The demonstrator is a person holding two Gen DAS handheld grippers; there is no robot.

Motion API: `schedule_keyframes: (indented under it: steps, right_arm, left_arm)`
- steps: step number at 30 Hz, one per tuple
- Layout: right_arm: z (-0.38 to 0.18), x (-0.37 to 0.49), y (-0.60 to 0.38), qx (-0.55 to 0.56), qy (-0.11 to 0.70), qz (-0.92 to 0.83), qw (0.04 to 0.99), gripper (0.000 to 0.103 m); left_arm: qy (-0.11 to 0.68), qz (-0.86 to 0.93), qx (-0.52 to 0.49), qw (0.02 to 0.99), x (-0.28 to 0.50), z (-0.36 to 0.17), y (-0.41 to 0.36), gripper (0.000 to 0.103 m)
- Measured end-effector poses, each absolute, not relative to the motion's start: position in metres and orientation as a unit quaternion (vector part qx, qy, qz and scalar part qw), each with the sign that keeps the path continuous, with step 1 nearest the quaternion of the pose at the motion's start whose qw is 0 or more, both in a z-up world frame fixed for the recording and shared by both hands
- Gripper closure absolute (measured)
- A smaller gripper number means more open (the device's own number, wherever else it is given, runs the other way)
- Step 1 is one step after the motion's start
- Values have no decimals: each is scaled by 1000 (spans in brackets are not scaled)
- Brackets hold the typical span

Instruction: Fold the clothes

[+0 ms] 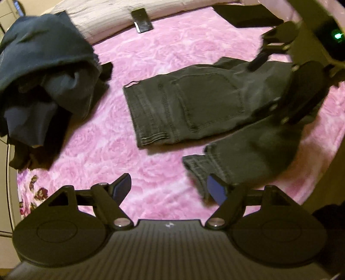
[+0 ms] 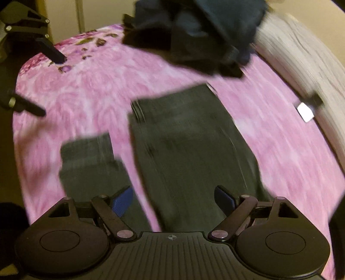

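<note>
Dark grey jeans (image 1: 194, 107) lie on the pink blanket (image 1: 120, 146), waist end toward the left, back pocket up, with the leg cuffs (image 1: 200, 168) doubled back near my left gripper (image 1: 170, 188), which is open and empty just above the blanket. My right gripper shows in the left wrist view (image 1: 286, 75), open, hovering over the jeans' right part. In the right wrist view, blurred, the jeans (image 2: 187, 150) spread ahead of my open right gripper (image 2: 174, 199); the left gripper (image 2: 54, 84) shows open at the far left.
A heap of dark blue and black clothes (image 1: 43, 86) sits at the left of the bed, also at the top of the right wrist view (image 2: 194, 36). A pale pillow (image 1: 112, 15) with a black phone-like object (image 1: 141, 20) lies at the far edge.
</note>
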State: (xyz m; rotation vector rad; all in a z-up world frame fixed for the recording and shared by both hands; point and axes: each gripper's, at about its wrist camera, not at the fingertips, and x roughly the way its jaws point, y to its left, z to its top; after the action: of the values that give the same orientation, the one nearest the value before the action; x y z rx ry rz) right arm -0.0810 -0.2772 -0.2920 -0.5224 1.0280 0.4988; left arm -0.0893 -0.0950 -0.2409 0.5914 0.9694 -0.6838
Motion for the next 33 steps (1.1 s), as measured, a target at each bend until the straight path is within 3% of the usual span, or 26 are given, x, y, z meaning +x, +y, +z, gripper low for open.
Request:
schedule_keyframes:
  steps: [8,9,10,11,15,22,25,33]
  right_arm:
    - [-383,-26,-182,-331,476,280,765,18]
    - [-388,-22,-180,-332,479,275,764,23]
    - [-385,-17,-183,-313,482,267,773,60]
    - [-382,-12,-187,-294,485,258,782,81]
    - [-333,-11,-223,-208,473,216,829,95]
    - [-228,-34,-337,-68,428,72,898,96]
    - [-214,-48,-379,-22,418,24,908,96]
    - [-205,-69,-432,14,406,-5,914,96]
  left_arm:
    - [475,-300,260,786,-88,-274,-37,29]
    - [480,-295,256,785,-88,-278,-31,29]
    - [485,-291,253,785,-87,-280,-27,29]
    - [488,-289,251,785,-85,-280,-23,29]
    - [486,-290,235,790,-74,-274,-20,28]
    - [474,-300,81,824,-16,-250,-59,22]
    - [465,-308,42,829,7,-250,-93,15]
    - [522,-213,52,824,34,-319,-130,16]
